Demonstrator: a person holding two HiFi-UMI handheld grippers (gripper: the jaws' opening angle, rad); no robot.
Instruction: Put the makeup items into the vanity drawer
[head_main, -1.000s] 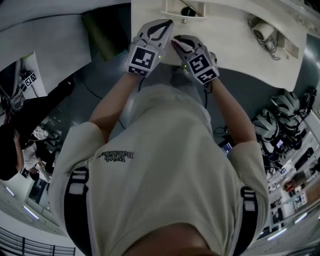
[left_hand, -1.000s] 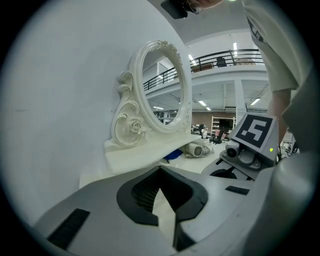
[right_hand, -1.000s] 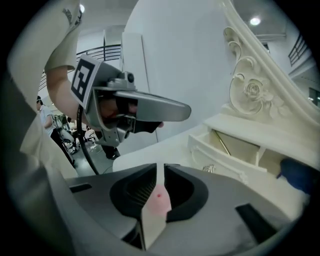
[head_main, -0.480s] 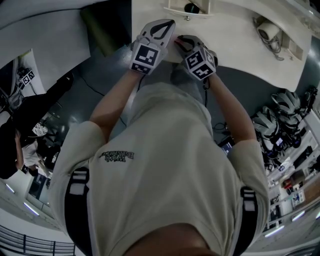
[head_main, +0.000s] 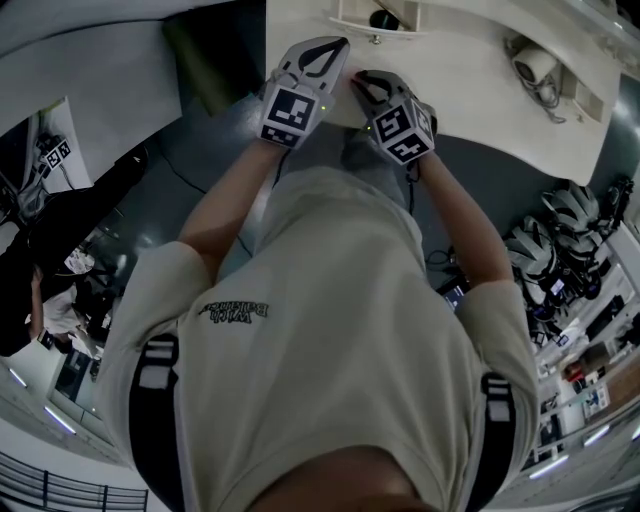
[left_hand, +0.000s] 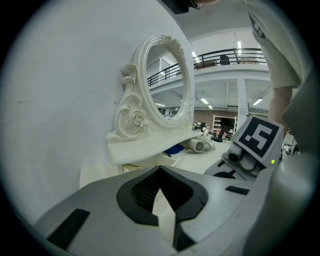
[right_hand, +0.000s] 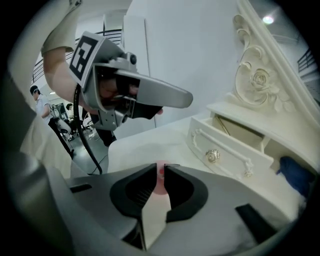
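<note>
You are pinching a small pink makeup item (right_hand: 160, 186) in the jaws of your right gripper (right_hand: 161, 173), judging it bound for the open drawer (right_hand: 235, 142) ahead-right, your left gripper (left_hand: 160, 176) waiting closed and empty.

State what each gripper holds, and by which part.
Right gripper pinches a small pink item between its jaw tips; which part is unclear. Left gripper holds nothing, jaws shut.
</note>
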